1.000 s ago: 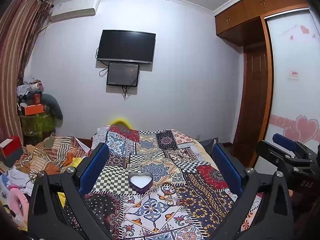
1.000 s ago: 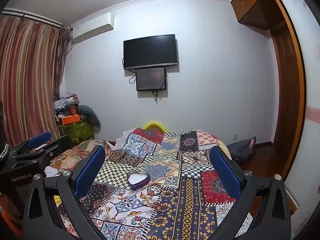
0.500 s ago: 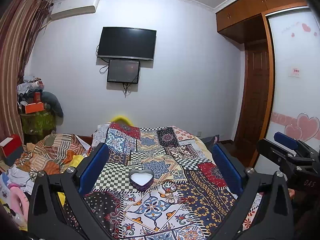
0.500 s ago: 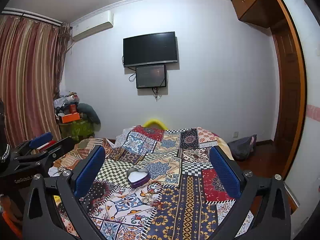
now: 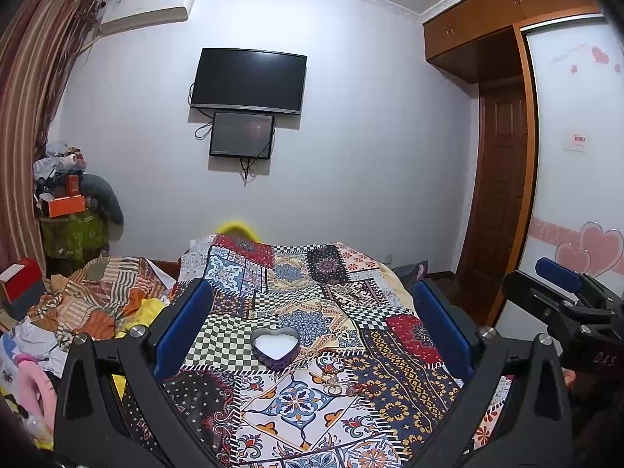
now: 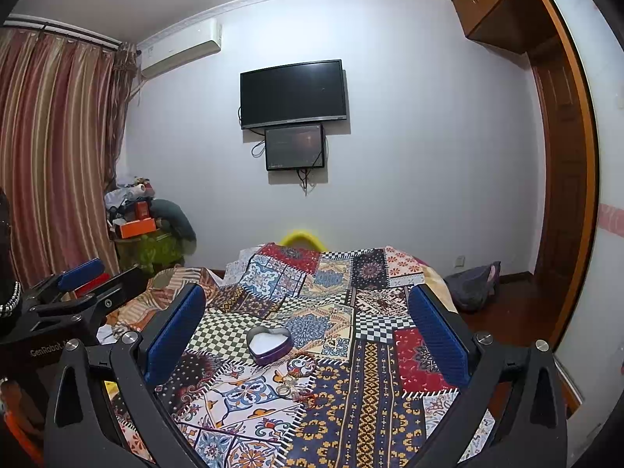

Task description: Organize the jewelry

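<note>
A purple heart-shaped box (image 5: 275, 348) with a white inside stands open on the patchwork bedspread (image 5: 296, 284); it also shows in the right wrist view (image 6: 269, 344). Small jewelry pieces (image 5: 334, 379) lie on the spread just right of and nearer than the box, seen too in the right wrist view (image 6: 291, 386). My left gripper (image 5: 310, 321) is open and empty, held above the near part of the bed. My right gripper (image 6: 308, 323) is open and empty, beside it to the right (image 5: 561, 296). The left gripper shows at the left edge of the right wrist view (image 6: 78, 292).
A striped blanket and clothes pile (image 5: 97, 296) lies left of the bed. A cluttered stand (image 5: 70, 214) stands in the far left corner by the curtain. A TV (image 5: 247, 80) hangs on the far wall. A wooden door (image 5: 503, 195) and wardrobe are at the right.
Both cameras have tilted or risen slightly; the bed and heart box sit a little lower in view. Both grippers stay open and empty.
</note>
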`<state>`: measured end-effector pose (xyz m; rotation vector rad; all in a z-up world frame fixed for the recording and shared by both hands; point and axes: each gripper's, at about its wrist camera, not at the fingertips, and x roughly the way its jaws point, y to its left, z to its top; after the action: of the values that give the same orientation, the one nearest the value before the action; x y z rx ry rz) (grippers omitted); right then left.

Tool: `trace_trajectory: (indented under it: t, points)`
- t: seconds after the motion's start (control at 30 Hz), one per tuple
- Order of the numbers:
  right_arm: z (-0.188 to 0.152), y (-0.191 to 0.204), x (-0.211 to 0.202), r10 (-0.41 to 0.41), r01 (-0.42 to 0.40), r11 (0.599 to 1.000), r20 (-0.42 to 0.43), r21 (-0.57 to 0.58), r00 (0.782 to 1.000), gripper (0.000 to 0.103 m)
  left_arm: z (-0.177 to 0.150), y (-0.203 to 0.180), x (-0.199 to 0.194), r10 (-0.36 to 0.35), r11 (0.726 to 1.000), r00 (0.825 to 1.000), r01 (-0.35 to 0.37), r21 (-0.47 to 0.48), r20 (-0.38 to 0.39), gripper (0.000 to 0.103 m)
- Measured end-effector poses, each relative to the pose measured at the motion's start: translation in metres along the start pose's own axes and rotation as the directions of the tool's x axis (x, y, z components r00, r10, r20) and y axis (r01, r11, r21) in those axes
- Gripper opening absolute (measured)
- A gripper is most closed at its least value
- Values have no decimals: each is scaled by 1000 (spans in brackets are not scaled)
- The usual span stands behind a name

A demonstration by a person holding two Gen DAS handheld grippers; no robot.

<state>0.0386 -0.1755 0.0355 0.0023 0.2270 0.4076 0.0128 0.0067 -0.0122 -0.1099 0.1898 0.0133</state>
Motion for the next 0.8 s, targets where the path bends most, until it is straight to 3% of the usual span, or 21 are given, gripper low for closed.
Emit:
trace_trajectory:
  t: [0.8]
  points:
    - [0, 1, 0, 2, -2, 1000, -1, 4, 1000, 103, 0, -1, 2, -3, 1000, 1000, 3, 5, -6, 103]
